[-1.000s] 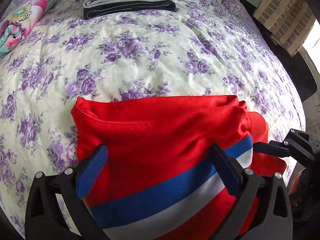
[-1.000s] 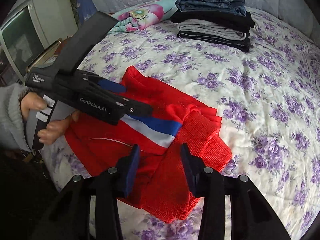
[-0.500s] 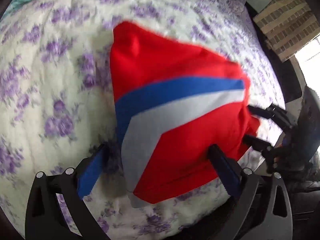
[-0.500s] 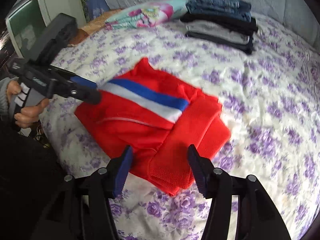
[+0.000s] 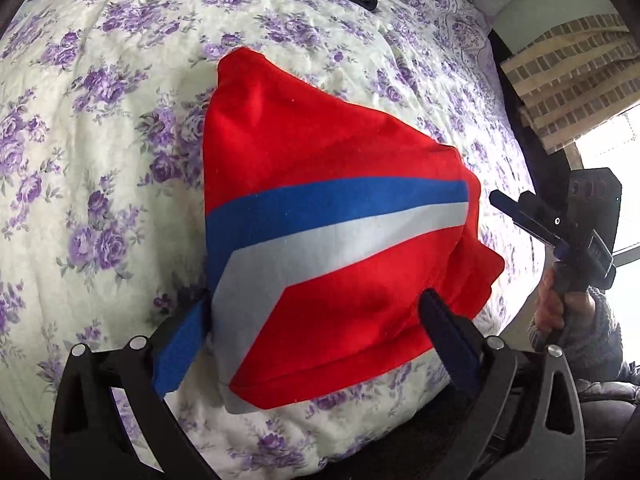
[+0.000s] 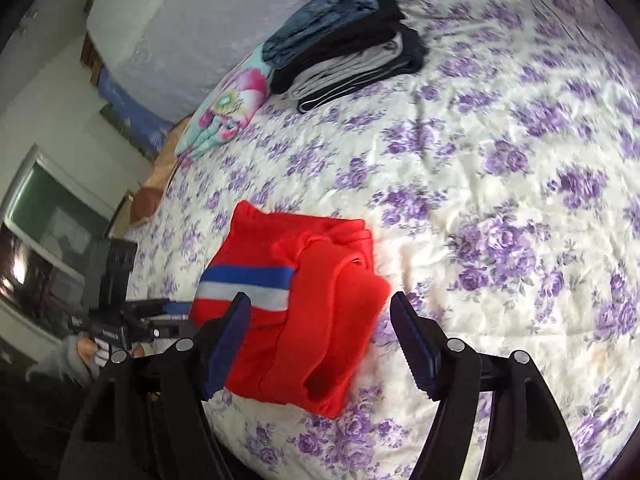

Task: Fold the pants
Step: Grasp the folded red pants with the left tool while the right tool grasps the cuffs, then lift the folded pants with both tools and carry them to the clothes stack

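The red pants (image 5: 320, 220) with a blue and a white stripe lie folded in a compact bundle near the bed's front edge. My left gripper (image 5: 316, 308) hovers open over their near end, one finger at each side of the bundle. From the right wrist view the same pants (image 6: 296, 300) lie below my right gripper (image 6: 320, 300), whose jaws are opening with the fabric between them and the pads not pressing on it. The right gripper (image 5: 504, 202) shows at the bundle's right, held by a hand. The left gripper (image 6: 176, 314) shows at the bundle's left.
A stack of folded dark, grey and denim clothes (image 6: 348, 48) sits at the far side of the purple-flowered bedspread (image 6: 500, 180). Beside it lies a floral pillow (image 6: 228, 108). A brick-patterned curtain (image 5: 568, 80) hangs past the bed's right edge.
My left gripper drew back from over the bundle to its near end. My right gripper widened its jaws, rolled, and shifted sideways along the bed edge. The pants stay folded on the bed.
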Motion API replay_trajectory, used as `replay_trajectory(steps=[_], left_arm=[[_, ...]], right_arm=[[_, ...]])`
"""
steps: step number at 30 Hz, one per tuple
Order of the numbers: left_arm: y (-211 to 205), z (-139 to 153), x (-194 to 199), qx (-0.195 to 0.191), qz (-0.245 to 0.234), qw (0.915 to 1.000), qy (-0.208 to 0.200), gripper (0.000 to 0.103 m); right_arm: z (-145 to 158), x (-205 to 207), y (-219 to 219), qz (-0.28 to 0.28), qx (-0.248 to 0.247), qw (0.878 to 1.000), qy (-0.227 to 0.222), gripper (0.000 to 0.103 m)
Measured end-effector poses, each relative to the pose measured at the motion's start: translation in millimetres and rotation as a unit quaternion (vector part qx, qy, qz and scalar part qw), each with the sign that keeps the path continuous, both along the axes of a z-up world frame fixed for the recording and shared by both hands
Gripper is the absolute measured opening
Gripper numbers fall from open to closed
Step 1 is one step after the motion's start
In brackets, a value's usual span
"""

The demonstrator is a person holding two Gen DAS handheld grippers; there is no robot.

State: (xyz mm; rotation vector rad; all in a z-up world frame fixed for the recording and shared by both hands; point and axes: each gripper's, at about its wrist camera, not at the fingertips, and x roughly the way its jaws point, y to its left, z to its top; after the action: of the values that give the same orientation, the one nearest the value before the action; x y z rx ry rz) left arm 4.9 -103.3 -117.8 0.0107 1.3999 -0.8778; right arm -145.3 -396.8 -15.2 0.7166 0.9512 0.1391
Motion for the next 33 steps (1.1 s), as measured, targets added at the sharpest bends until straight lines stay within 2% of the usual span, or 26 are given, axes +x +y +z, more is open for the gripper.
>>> replay_trajectory(steps=[4,9,12,14,16,18,21,23,26,33], left_arm=[[-3,-14,1,-0.003,0.028,0.9994,0.02,0.098],[6,-17,-1,-0.036,0.076,0.9961,0.026,0.098],[11,-19,-6,-0.048,0.098,0.994,0.012,0.098],[8,-18,-13,-0.047,0.092,0.9944,-0.018,0.098],[13,-19,-20,-0.065,0.101,0.9919,-0.041,0.099],[18,-19,-21,-0.077,0.114,0.9896,-0.042,0.098],[16,-17,-19,-0.062,0.13,0.9889,-0.037,0.098],[13,-17,-18,-0.05,0.135,0.989,-0.036,0.098],[13,-16,-17,-0.051,0.13,0.9898,-0.027,0.098],[25,-21,-11,-0.093,0.117,0.9887,0.011,0.098]], right_arm=[[-17,20,-6,0.03,0.027,0.999,0.014,0.072],[-46,42,-1,0.075,0.07,0.994,0.04,0.072],[-59,50,-2,0.089,0.103,0.99,0.042,0.073],[-63,55,-1,0.103,0.116,0.987,0.037,0.073],[-66,60,-1,0.121,0.123,0.985,0.033,0.073],[-68,66,0,0.135,0.133,0.981,0.03,0.073],[-69,72,0,0.153,0.15,0.976,0.025,0.073],[-69,76,4,0.165,0.152,0.974,0.021,0.073],[-68,81,10,0.177,0.15,0.973,0.014,0.073],[-67,76,12,0.177,0.134,0.975,-0.002,0.073]])
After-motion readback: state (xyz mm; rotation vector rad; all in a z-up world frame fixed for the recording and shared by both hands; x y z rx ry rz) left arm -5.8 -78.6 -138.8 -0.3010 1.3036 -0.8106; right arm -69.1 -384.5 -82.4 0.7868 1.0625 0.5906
